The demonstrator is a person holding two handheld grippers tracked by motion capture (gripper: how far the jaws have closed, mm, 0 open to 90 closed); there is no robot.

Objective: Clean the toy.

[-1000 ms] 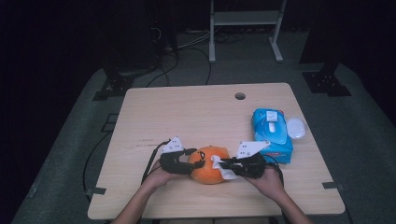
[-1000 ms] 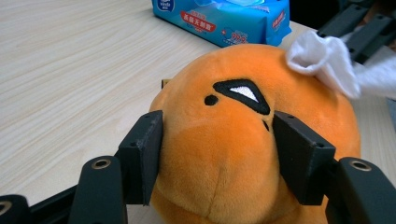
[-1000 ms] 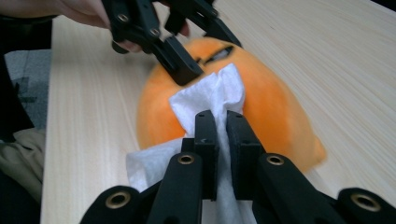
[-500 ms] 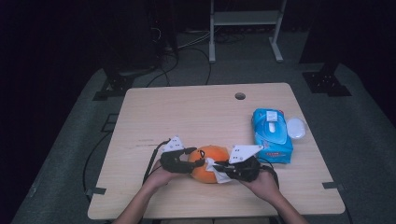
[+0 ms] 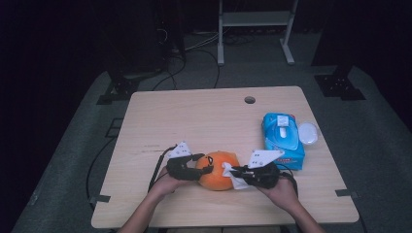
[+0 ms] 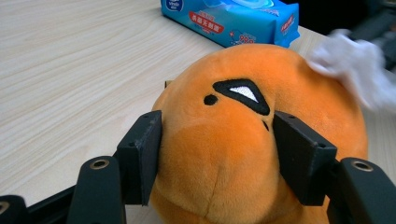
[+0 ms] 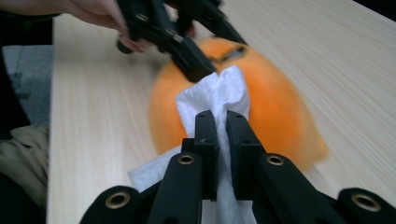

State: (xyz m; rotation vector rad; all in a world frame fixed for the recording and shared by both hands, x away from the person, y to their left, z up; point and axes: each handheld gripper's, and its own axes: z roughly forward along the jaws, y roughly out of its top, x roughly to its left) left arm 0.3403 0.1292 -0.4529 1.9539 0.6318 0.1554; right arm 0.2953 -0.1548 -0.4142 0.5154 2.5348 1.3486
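I have the orange plush toy (image 5: 219, 170) sitting on the tabletop (image 5: 204, 116) near its front edge, between my two hands. My left tool (image 5: 203, 170) pinches it — in the left gripper view both black pads press into the fabric just below the stitched black-and-white eye mark, one on each side. My right tool (image 5: 238, 174) has its jaws pressed together on a white wipe (image 7: 215, 95); the right gripper view shows the sheet bunched up above the jaw tips and resting against the side of the plush, with more of it trailing down under the tool. To the right, well apart from the plush, lies a blue wipe pack (image 5: 283, 140) — its flap on top looks lifted, though I cannot tell what is left inside. A small white round lid (image 5: 308, 132) lies just beside the pack on its right.
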